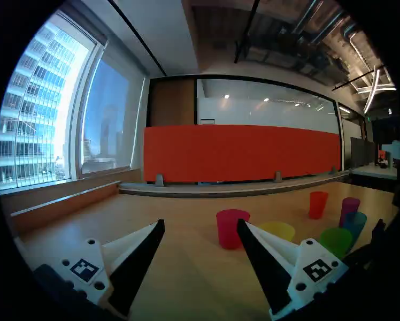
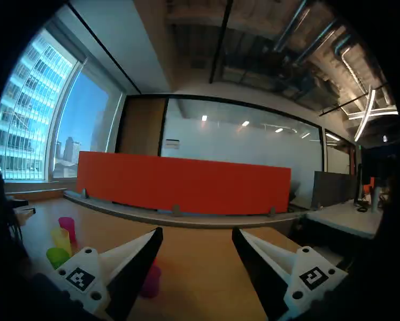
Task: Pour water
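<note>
Orange runs across the back of the room: a long panel (image 1: 243, 152) stands on the far edge of the wooden desk (image 1: 173, 278).

In the left gripper view, a window (image 1: 39, 134) sits left of the panel. The left tool (image 1: 200, 222) hangs over the desk in front of the panel's middle, its fingers spread wide with nothing between them. A pink cup (image 1: 231, 229) stands upright a little nearer the panel than the fingertips. A yellow cup (image 1: 277, 231) is beside it, partly hidden by the tool's right finger. Before the panel's right end stands an orange cup (image 1: 317, 204). Right of that a purple cup (image 1: 350, 208), a teal cup (image 1: 356, 222) and a green cup (image 1: 336, 241) are bunched close together. I cannot tell whether any cup holds water.

In the right gripper view, a cluster of cups (image 2: 61, 241) in pink, yellow and green stands off the panel's left end. The right tool (image 2: 196, 230) faces the panel's middle, its fingers likewise apart and empty. A magenta cup (image 2: 151, 281) shows low down, half behind the tool's left finger. Past the panel's right end is a pale side desk (image 2: 344, 216).
</note>
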A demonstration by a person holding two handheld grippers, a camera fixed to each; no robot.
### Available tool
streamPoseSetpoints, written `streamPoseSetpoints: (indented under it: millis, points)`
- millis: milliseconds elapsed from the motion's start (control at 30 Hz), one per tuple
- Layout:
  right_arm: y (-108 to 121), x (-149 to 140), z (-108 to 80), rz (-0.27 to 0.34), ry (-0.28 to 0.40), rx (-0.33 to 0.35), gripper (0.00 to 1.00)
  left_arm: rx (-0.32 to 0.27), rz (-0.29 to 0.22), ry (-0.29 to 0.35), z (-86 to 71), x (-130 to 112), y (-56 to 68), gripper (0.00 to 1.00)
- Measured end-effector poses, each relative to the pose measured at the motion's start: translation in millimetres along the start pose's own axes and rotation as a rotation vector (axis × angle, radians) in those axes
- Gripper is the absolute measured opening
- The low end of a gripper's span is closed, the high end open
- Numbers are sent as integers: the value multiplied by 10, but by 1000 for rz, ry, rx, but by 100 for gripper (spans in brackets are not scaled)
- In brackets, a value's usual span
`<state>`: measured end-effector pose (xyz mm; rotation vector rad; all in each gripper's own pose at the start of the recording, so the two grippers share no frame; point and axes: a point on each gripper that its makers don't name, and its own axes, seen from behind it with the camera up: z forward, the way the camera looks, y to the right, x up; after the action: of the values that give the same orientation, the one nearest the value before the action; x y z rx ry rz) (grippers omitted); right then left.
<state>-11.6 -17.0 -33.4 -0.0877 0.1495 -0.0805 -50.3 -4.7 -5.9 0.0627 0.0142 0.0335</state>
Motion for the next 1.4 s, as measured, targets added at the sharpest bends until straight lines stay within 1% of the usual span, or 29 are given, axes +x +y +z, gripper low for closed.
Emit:
streamPoseSetpoints:
  millis: [167,267,400,500,700,900,1000,1100,1400]
  points:
    - [-64,-119,106,14,10,13,100,0,0,0,1,1,2,100]
    - [-128,-194,138,20,15,36,100,0,-1,0,2,-1,1,100]
    - [-180,-295,194,46,12,51,100,0,0,0,1,1,3,100]
    - [-176,-379,232,74,5,52,100,0,0,0,-1,-1,2,100]
    - [-94,-601,270,96,-15,37,100,0,0,0,-6,-2,-1,100]
    - [-93,-743,271,132,-27,50,100,0,0,0,-6,-4,-4,100]
    - [-53,-791,283,130,-28,42,100,0,0,0,-5,-5,-6,100]
    - [-26,-846,304,115,-37,33,100,0,0,0,-5,-3,-2,100]
    - [-26,-946,338,96,-51,24,100,0,0,0,-2,-5,-1,100]
